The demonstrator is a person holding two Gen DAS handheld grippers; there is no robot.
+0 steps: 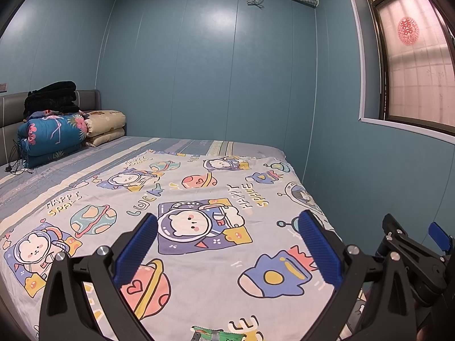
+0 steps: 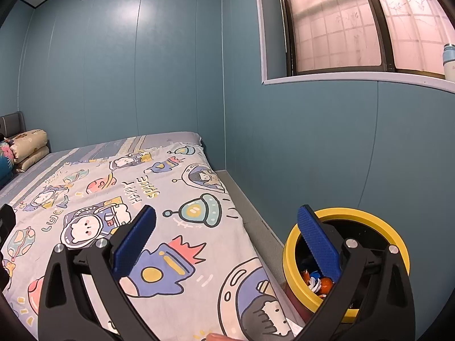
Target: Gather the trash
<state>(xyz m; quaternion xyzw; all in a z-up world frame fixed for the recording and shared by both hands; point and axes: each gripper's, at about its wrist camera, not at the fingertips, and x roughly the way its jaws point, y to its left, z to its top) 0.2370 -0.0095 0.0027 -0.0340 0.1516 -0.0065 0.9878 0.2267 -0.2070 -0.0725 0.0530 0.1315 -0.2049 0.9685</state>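
A green snack wrapper (image 1: 219,334) lies on the cartoon-print bedsheet (image 1: 199,193) at the bottom edge of the left wrist view, just below my left gripper (image 1: 227,224), which is open and empty. My right gripper (image 2: 227,221) is open too, with nothing between its blue pads. Its right finger overlaps a yellow-rimmed trash bin (image 2: 369,218) that stands on the floor beside the bed and holds orange and blue wrappers (image 2: 318,280). The right gripper (image 1: 412,244) also shows at the right edge of the left wrist view.
Folded quilts (image 1: 57,133) and a black garment (image 1: 51,96) are stacked at the headboard. A cable (image 1: 15,164) lies near them. A blue wall and a window sill (image 2: 355,78) with a bottle (image 2: 449,62) run along the bed's right side.
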